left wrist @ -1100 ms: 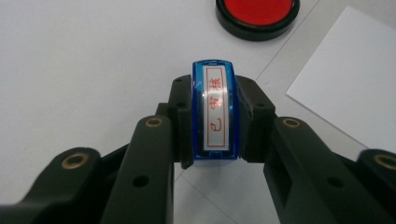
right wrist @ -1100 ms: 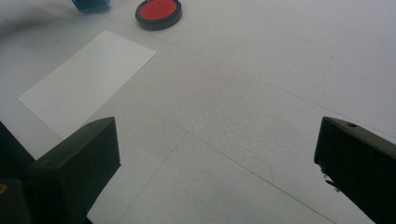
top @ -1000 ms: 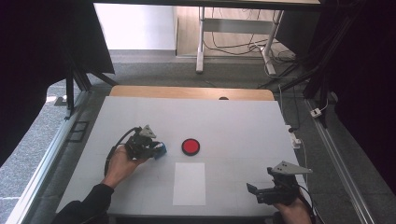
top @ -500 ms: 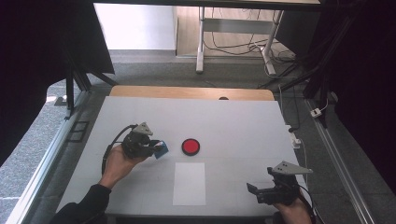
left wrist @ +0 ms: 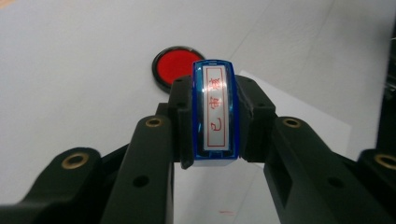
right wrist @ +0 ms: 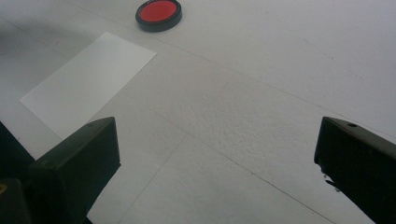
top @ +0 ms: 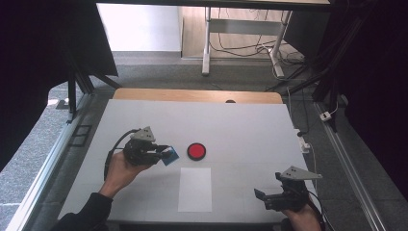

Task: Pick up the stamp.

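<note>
Between the left gripper's [left wrist: 215, 121] closed jaws sat a blue, rigid plastic rectangular stamp [left wrist: 215, 112], likely light and slick, best pinched across its flat sides; beyond, a round red ink pad [left wrist: 176, 66]. Right gripper [top: 269, 198] jaws wide, empty.

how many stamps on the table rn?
1. The blue stamp is clamped in the left gripper, just left of the red ink pad. It is off the table, so none lies on the surface.
</note>
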Demonstrator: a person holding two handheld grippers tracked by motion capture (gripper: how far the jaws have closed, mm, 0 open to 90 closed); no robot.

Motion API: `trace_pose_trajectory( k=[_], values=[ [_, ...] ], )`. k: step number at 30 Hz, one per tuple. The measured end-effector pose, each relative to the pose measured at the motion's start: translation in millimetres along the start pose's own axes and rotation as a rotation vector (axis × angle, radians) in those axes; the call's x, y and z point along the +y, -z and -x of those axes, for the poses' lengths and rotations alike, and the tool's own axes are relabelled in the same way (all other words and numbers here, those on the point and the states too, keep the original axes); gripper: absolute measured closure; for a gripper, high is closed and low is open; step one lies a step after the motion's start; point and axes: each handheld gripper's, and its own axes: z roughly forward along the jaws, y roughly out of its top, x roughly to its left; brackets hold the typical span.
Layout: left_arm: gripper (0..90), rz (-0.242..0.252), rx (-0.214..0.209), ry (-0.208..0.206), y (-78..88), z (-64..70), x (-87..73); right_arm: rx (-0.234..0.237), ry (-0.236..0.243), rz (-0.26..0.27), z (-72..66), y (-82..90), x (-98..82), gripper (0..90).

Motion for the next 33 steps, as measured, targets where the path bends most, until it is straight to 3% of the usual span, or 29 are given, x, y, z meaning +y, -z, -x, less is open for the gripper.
trace_pose_trajectory(
  k=[5, 13, 20, 24, 33],
  values=[
    [70.6, 0.045, -0.056, -0.011, 4.8, 3.3, 1.9, 0.002, 0.000, 0.000, 0.1, -0.2, 0.1, 0.0],
    [70.5, 0.087, -0.103, -0.054, 4.0, 15.9, 8.4, 0.004, -0.001, -0.002, 0.1, -0.4, 0.1, 0.0],
    [70.6, 0.119, -0.172, -0.103, 0.4, 29.9, 14.2, 0.005, 0.000, 0.000, 0.1, -0.2, 0.0, 0.0],
    [70.6, 0.138, -0.219, -0.108, 0.1, 33.8, 15.8, 0.005, 0.002, 0.000, 0.0, -0.2, 0.0, 0.0],
    [70.6, 0.152, -0.250, -0.117, -0.4, 37.0, 16.5, -0.001, 0.015, -0.001, -1.6, 0.4, 0.0, 0.0]
  ],
)
